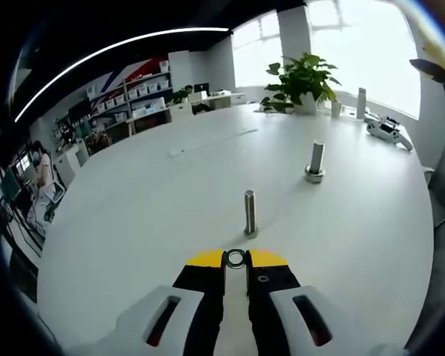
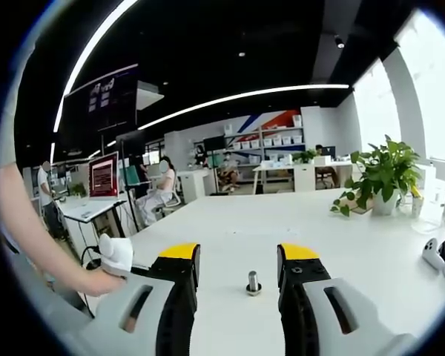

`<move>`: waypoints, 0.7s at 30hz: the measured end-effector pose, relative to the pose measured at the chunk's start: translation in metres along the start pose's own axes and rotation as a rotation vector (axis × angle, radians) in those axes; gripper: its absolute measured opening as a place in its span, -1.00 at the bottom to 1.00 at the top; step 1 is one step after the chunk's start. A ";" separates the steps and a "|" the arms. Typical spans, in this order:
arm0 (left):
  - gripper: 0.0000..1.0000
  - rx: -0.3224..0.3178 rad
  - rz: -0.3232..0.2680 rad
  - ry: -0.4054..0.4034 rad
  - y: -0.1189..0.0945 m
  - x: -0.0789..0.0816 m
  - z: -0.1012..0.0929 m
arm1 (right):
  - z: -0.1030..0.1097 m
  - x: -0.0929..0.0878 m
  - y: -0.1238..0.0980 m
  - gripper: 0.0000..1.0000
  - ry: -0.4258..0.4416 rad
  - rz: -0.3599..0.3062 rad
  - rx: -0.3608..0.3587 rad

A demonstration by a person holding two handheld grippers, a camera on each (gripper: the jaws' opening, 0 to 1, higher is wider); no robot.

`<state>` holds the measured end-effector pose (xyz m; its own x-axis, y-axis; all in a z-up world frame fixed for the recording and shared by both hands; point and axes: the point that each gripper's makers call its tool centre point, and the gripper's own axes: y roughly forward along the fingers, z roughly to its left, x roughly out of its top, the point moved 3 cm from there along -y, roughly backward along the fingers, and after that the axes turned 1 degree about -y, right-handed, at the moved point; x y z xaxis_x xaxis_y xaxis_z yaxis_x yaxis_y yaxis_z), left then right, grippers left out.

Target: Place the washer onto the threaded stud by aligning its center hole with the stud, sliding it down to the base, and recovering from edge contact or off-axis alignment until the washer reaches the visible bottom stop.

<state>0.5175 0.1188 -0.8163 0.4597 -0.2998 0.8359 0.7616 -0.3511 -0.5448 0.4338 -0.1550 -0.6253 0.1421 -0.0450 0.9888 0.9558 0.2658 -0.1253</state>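
Between the left tongs' point(image 1: 235, 259) yellow tips sits the washer point(image 1: 235, 258), clenched flat, with the stud point(image 1: 249, 213) standing upright on the white tabletop point(image 1: 148, 200) just beyond. Farther right stands a second stud point(image 1: 316, 161). Right tongs point(image 2: 239, 261) gape wide, a stud point(image 2: 253, 282) between them.

- Left gripper view: rides low over the white tabletop point(image 1: 133, 200), looking forward and slightly down along its own gripper point(image 1: 236, 261); a threaded stud point(image 1: 249, 213) stands close ahead, windows beyond.
- Right gripper view: held near level just above the tabletop point(image 2: 230, 222), facing the office interior.
- Shared: the tabletop, a potted plant point(image 1: 300, 80) point(image 2: 382, 176), wall shelving point(image 1: 137, 93) point(image 2: 274, 141).
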 end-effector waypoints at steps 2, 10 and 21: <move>-0.84 -0.003 -0.007 0.004 -0.001 0.004 0.000 | 0.000 0.000 0.000 -0.13 0.000 0.001 0.001; -0.84 -0.012 -0.030 0.013 -0.006 0.020 0.000 | 0.000 -0.001 0.000 -0.13 -0.007 0.001 0.000; -0.84 -0.038 -0.055 0.053 -0.007 0.046 -0.007 | 0.002 0.000 0.000 -0.13 0.003 0.001 0.008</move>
<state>0.5298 0.1014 -0.7743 0.3916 -0.3253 0.8607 0.7669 -0.4015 -0.5007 0.4330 -0.1527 -0.6252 0.1439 -0.0479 0.9884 0.9537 0.2732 -0.1256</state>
